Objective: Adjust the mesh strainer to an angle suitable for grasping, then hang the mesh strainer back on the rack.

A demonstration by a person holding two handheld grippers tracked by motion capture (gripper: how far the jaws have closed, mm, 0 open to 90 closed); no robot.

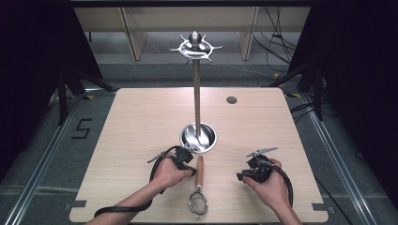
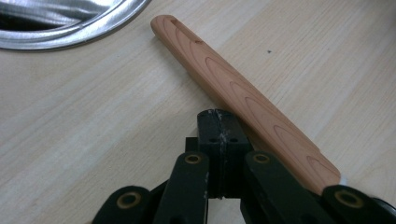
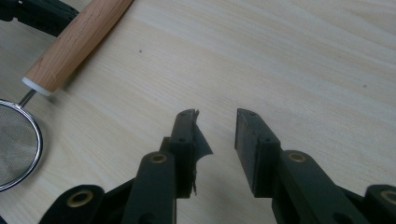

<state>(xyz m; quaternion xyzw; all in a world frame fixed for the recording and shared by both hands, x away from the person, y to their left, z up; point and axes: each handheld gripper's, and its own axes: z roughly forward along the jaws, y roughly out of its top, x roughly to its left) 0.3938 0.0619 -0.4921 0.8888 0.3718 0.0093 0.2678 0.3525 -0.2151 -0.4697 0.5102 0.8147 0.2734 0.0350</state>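
- The strainer (image 1: 199, 197) lies on the surface (image 1: 141, 122) near its front edge, about midway between the front corners; the mesh bowl (image 3: 14, 142) points toward the front edge and the wooden handle (image 1: 200, 170) points toward the middle of the surface.
- In the left gripper view the far tip of the wooden handle ends just short of the rim of the metal bowl (image 2: 70, 21).
- The left hand-held gripper (image 1: 184, 158) sits just beside the handle, on the side of the surface's left edge. Its jaws are pressed fully together with nothing between them; in the left gripper view their tips lie against the side of the handle, though I cannot tell whether they truly touch it.
- The right hand-held gripper (image 1: 248, 174) rests low over the surface toward the front right corner, well apart from the strainer. Its jaws stand partly apart, with only bare wood in the gap, and it grips nothing.
- The metal bowl forms the base of a tall stand (image 1: 196, 93) that rises near the middle of the surface, with a ring of hooks (image 1: 195, 47) at its top.
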